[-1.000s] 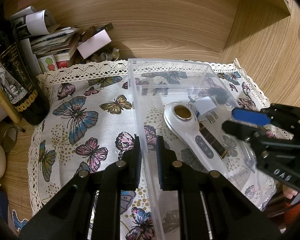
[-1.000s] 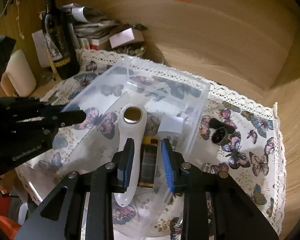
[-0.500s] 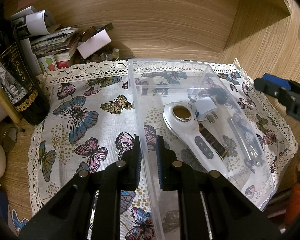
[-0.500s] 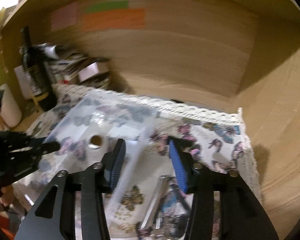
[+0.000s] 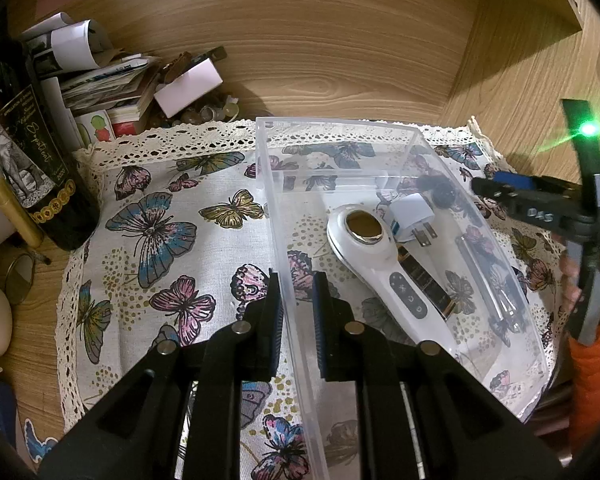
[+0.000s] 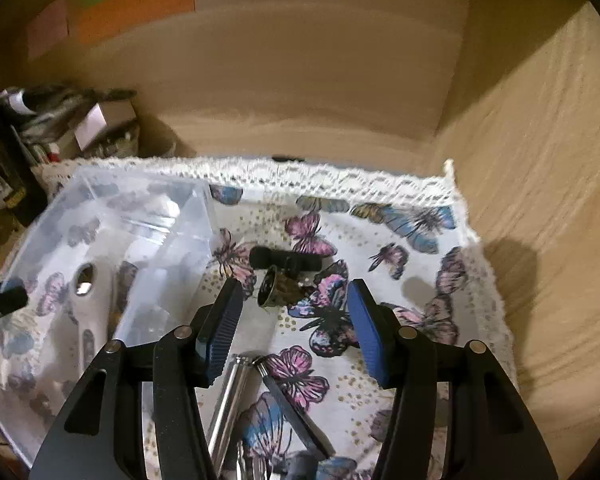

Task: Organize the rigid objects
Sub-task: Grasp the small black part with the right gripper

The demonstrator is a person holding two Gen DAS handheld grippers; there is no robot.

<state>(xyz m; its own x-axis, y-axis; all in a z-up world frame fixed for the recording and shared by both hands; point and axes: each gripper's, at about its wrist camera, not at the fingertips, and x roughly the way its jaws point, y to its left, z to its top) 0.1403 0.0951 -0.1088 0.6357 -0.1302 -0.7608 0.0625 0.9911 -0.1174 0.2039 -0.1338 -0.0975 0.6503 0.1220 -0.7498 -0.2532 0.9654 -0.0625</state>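
A clear plastic box [image 5: 340, 128] stands on the butterfly cloth [image 5: 172, 240]. Inside lie a white handheld device [image 5: 384, 272], a white plug adapter [image 5: 410, 218] and a dark flat bar [image 5: 424, 280]. My left gripper [image 5: 296, 308] is shut on the box's near left wall. My right gripper [image 6: 296, 328] is open and empty, right of the box [image 6: 112, 216], above a small dark T-shaped object with a brass round piece [image 6: 280, 276]. A silver tube [image 6: 228, 404] and a dark flat bar [image 6: 296, 412] lie between its fingers, nearer the camera.
A wine bottle [image 5: 24, 152], stacked papers [image 5: 100, 76] and small clutter stand at the back left. Wooden walls [image 6: 540, 160] close the back and right. The cloth's lace edge [image 6: 476, 236] runs near the right wall.
My right gripper left the box, swung right over the cloth and opened wide. My left gripper kept its hold on the box wall.
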